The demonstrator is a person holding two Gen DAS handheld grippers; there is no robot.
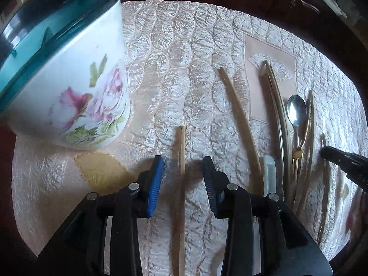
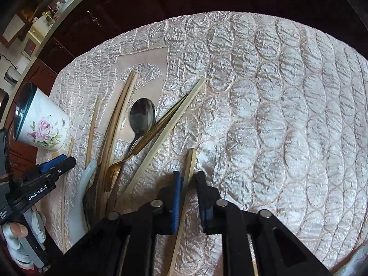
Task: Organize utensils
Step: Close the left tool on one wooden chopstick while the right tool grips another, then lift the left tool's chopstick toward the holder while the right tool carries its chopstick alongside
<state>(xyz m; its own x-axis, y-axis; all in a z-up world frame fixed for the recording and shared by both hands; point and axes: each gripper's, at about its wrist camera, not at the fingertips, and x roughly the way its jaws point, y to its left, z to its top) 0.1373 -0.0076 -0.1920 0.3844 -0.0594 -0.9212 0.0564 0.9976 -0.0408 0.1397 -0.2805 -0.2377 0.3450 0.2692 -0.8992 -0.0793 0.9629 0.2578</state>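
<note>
A white floral cup (image 1: 76, 96) with a teal rim stands at the left; it also shows in the right wrist view (image 2: 42, 124). My left gripper (image 1: 183, 168) is open, jaws either side of a chopstick (image 1: 181, 151) lying on the cloth. My right gripper (image 2: 188, 179) has its jaws narrowly apart around another chopstick (image 2: 189, 163); I cannot tell if they grip it. A steel spoon (image 2: 141, 117), a gold fork (image 2: 112, 172) and several more chopsticks (image 2: 115, 124) lie in a loose pile between the grippers.
A quilted pale pink cloth (image 2: 276, 115) covers the table. A translucent white utensil (image 1: 269, 174) lies in the pile. Dark wooden cabinets (image 2: 138, 11) stand behind the table's far edge. The left gripper also shows in the right wrist view (image 2: 57, 163).
</note>
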